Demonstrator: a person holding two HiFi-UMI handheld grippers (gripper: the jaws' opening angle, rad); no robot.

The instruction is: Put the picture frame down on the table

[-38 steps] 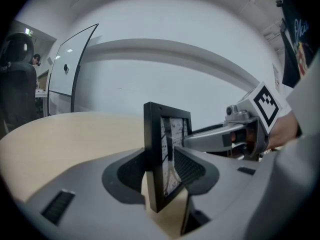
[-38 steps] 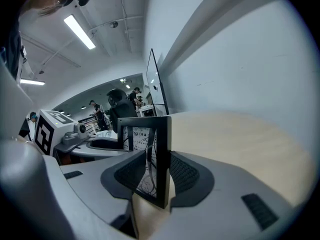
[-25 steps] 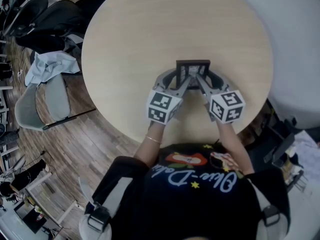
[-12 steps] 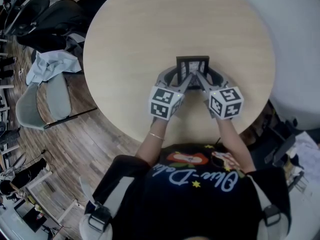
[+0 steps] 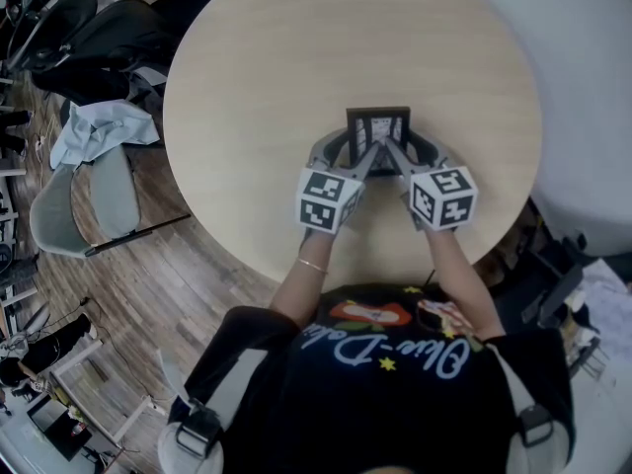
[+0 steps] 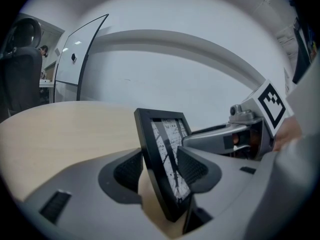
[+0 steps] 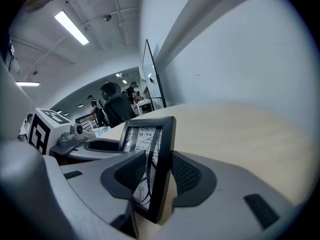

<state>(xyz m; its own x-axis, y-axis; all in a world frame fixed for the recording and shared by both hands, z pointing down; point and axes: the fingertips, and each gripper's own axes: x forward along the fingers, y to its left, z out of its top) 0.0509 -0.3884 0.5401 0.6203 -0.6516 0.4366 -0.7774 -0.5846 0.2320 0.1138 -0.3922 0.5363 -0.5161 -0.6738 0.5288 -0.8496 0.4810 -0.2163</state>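
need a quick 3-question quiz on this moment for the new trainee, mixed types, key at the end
1. Multiple choice: what stands between the jaws of the left claw? A) a mug B) a picture frame C) a book
2. True or false: the picture frame lies flat on the table.
3. Short answer: what shape is the table top?

Key:
1. B. The left claw's jaws have just been opening, and a gap shows between one pad and the picture frame.
2. False. It stands tilted on its lower edge.
3. Round.
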